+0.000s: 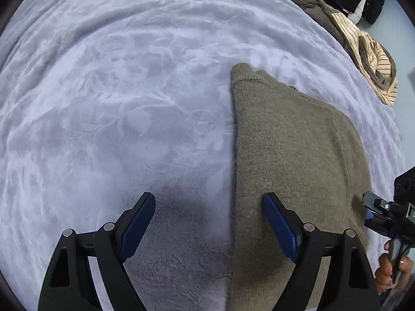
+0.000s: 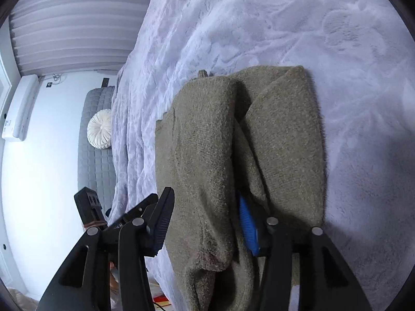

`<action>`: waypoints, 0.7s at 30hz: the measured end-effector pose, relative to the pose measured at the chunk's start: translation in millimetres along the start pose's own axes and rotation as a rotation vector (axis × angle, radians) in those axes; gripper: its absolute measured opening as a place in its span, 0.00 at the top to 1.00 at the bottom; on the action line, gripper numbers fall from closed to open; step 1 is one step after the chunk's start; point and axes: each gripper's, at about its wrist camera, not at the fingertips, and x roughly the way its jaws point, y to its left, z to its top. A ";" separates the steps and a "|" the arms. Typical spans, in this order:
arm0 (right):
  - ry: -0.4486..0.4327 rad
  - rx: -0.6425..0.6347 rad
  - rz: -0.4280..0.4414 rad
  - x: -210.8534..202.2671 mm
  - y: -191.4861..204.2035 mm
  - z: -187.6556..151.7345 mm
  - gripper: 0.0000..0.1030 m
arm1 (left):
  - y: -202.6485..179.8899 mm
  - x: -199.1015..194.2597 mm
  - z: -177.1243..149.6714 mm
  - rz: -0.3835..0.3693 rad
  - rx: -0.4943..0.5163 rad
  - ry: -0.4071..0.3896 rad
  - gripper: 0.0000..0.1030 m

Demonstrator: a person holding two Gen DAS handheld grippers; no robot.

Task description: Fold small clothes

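Observation:
An olive-brown knit sweater [image 1: 293, 140] lies folded lengthwise on a pale lavender fleece blanket [image 1: 116, 90]. My left gripper [image 1: 208, 223] is open just above the sweater's left edge, with its right finger over the knit and its left finger over the blanket. In the right wrist view the sweater [image 2: 207, 155] lies between the jaws of my right gripper [image 2: 205, 223], which is open. A fold of the knit drapes over the blue pad of its right finger [image 2: 247, 225]. My right gripper also shows at the left wrist view's right edge [image 1: 376, 207].
A pile of other clothes, brown, cream-striped and black [image 1: 358, 20], lies at the blanket's far right. In the right wrist view the bed edge drops to a white floor with a grey quilted mat [image 2: 96, 140] and a round white cushion [image 2: 99, 128].

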 end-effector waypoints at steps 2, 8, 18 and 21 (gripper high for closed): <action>0.020 -0.013 -0.042 14.0 9.0 2.6 0.67 | -3.6 7.5 -1.6 0.019 0.019 -0.003 0.16; -0.118 -0.070 0.224 -30.4 49.2 -8.4 0.87 | -32.9 -21.1 -5.9 0.020 0.095 -0.067 0.16; -0.135 0.036 -0.072 -32.8 -39.8 -24.6 0.87 | -67.9 20.7 -10.8 0.043 0.174 -0.035 0.00; -0.146 0.035 -0.080 -36.7 -38.2 -33.3 0.87 | -64.7 14.7 -11.7 0.052 0.178 -0.033 0.00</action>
